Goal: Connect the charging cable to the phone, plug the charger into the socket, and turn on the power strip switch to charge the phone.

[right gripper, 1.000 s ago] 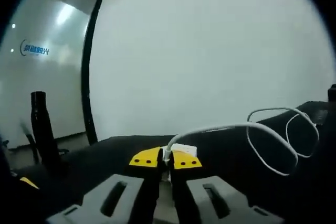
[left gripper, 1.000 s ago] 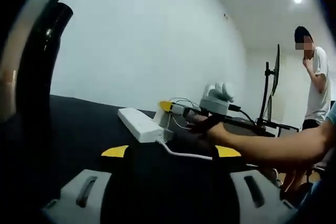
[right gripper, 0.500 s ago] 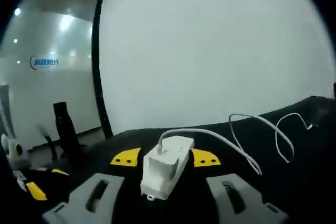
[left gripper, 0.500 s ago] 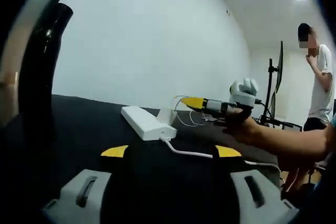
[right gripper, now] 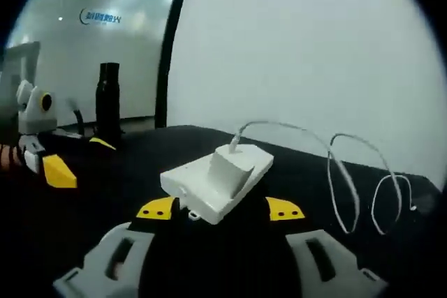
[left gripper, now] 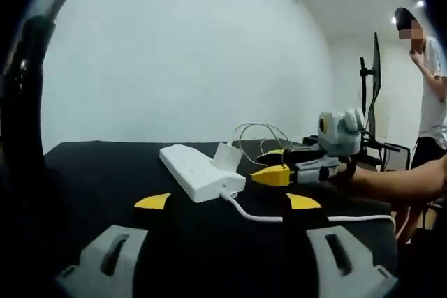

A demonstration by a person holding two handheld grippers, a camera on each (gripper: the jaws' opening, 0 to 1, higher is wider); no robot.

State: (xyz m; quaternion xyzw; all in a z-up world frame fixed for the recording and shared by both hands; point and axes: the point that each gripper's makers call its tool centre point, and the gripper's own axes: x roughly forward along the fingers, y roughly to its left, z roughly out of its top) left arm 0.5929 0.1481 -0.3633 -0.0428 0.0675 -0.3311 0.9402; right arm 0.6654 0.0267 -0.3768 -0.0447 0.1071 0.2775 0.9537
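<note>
Both my left tongs (left gripper: 227, 202) and right tongs (right gripper: 219, 209) gape apart; the charger (right gripper: 230, 166) sits plugged into the power strip (right gripper: 216, 181) mid-desk (left gripper: 105, 172).

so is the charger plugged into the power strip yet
Plugged in: the white charger stands seated on the power strip, with both claws open and clear.

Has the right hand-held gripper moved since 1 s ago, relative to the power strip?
Yes. It was closed on the charger at the power strip; now it's open and pulled back.
</note>
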